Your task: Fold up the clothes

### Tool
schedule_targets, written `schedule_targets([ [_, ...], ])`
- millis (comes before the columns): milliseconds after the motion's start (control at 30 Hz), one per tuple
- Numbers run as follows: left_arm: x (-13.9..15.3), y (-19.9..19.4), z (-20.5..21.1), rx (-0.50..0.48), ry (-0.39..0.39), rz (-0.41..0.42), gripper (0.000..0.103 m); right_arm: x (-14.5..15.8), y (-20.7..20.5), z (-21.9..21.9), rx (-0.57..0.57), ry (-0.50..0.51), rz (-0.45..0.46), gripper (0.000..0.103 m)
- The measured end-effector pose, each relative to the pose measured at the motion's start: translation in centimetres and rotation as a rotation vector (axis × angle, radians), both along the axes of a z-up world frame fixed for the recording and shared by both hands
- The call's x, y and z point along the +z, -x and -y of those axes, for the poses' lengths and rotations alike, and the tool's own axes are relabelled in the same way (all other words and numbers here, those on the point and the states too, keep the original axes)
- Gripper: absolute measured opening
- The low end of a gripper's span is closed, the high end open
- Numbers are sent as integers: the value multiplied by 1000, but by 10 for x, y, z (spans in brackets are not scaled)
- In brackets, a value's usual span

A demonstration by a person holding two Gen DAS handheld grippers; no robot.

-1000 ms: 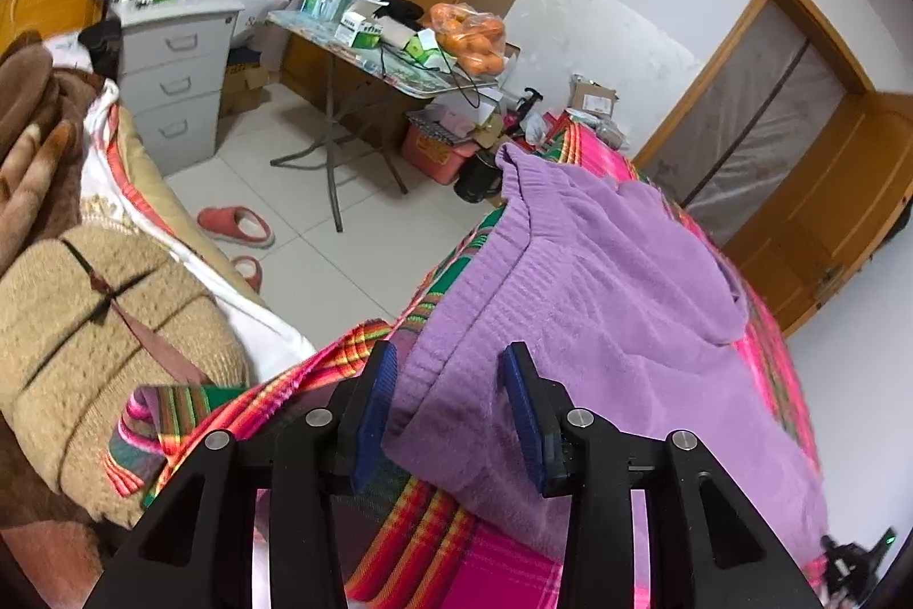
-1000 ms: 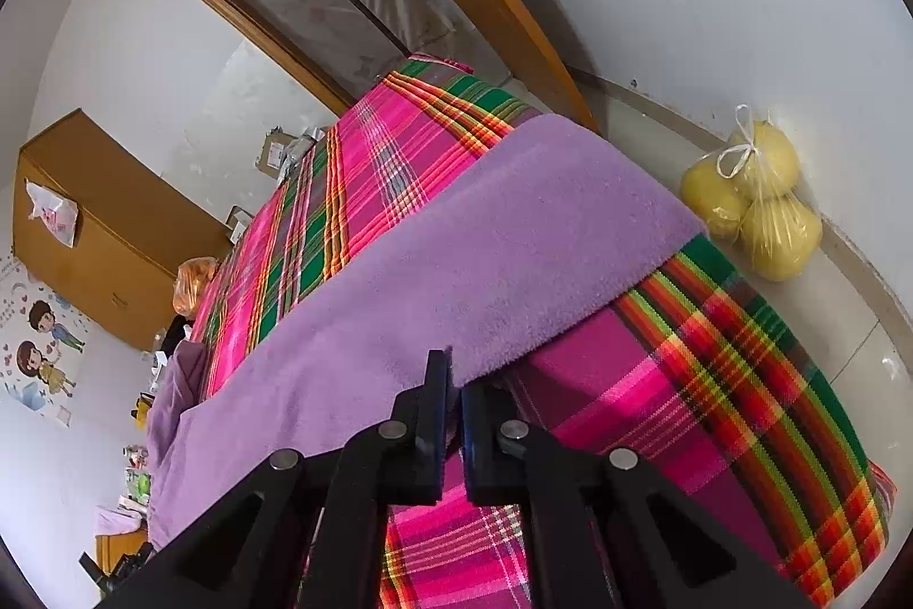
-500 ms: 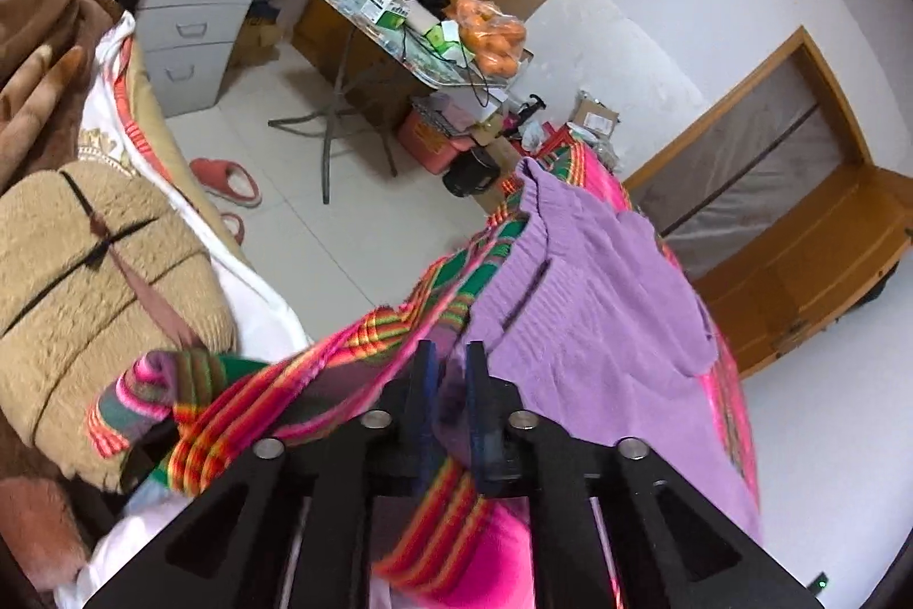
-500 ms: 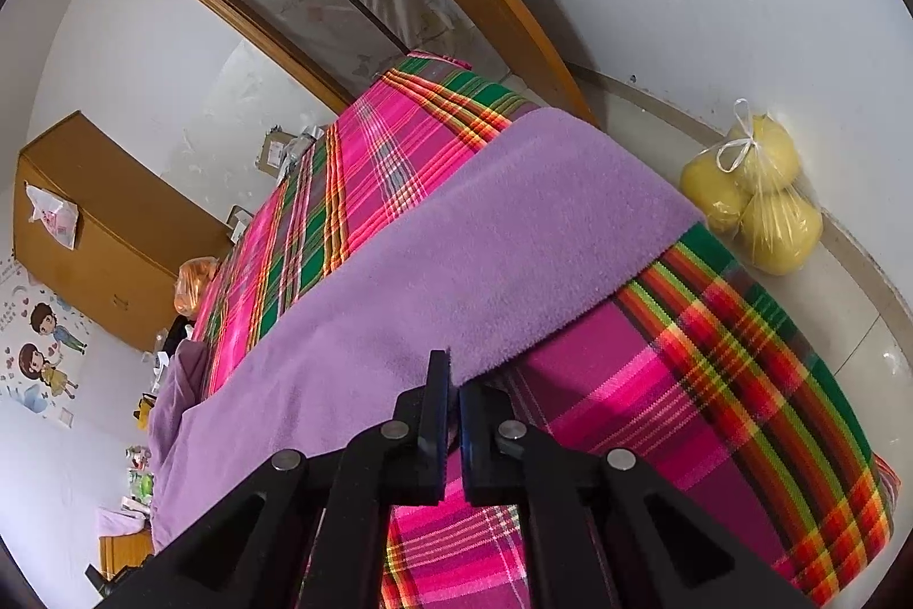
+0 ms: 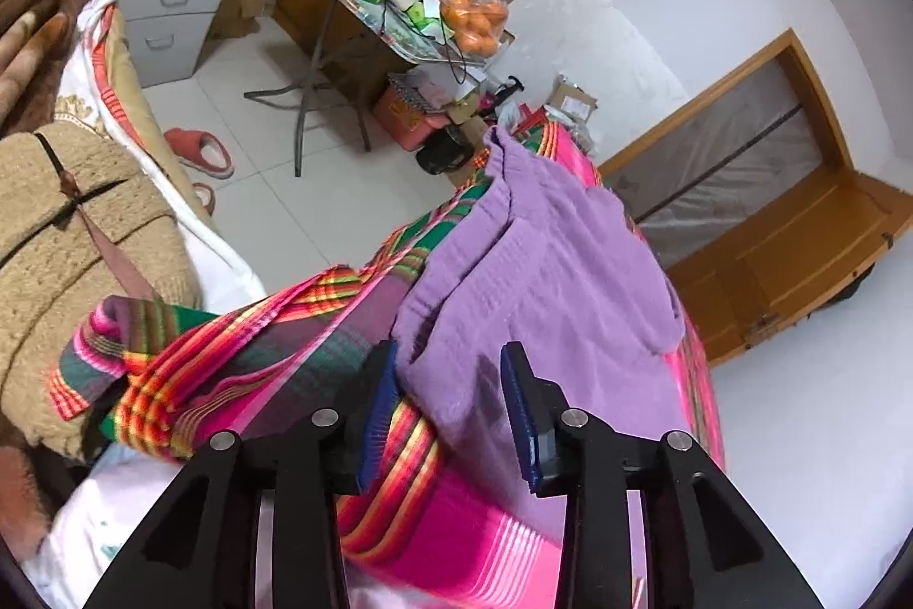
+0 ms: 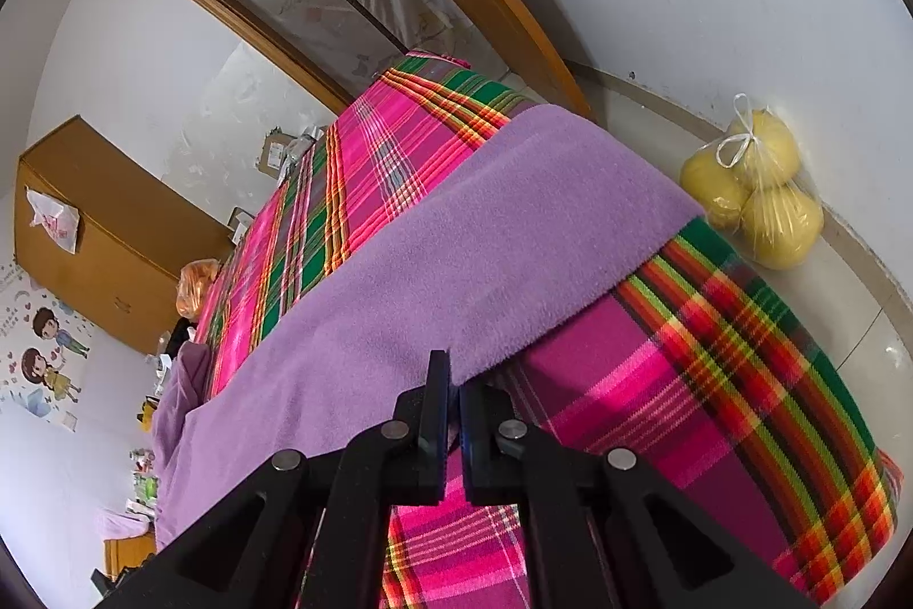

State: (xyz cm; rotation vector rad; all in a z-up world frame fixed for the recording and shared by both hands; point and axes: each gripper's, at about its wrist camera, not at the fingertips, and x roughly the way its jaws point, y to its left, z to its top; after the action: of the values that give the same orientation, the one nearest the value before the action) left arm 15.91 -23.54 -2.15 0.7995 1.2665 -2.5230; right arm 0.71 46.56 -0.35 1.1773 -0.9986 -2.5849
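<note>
- Far left in the left wrist view, a tan knitted bundle [image 5: 85,232] sits on the neighbouring bed, well clear of the action.
- The left gripper [image 5: 451,398] has its jaws opening, blue pads apart, with the near corner of the purple garment [image 5: 548,278] lying loose between them and nothing pinched.
- Risk here: that corner sits at the edge of the plaid bedspread [image 5: 239,363], which is bunched up just left of it. A re-grab could catch bedspread along with the knit.
- Over to the right gripper [image 6: 453,392]: it's clenched on the garment's near hem, the purple cloth [image 6: 456,266] spread flat across the bed.
- Risk: one-sided tension, I'd say. If the right pulls alone, the cloth skews.
- Far right, a bag of yellow fruit [image 6: 759,192] on the floor poses no trouble.
</note>
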Motion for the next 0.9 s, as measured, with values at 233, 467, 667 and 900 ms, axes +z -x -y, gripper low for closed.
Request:
schedule_targets([
  [233,0,5,6,47,16,-2,10,2,2,2,-3,-17,3,3],
  [467,14,13,37,92,53,-41,9,13,-11,10,21,1,-23,3],
  [667,5,25,53,78,41,12,9,15,-30,21,43,8,-18,3],
  [900,2,22,51,74,39,16,9,14,-49,19,21,17,-7,2],
])
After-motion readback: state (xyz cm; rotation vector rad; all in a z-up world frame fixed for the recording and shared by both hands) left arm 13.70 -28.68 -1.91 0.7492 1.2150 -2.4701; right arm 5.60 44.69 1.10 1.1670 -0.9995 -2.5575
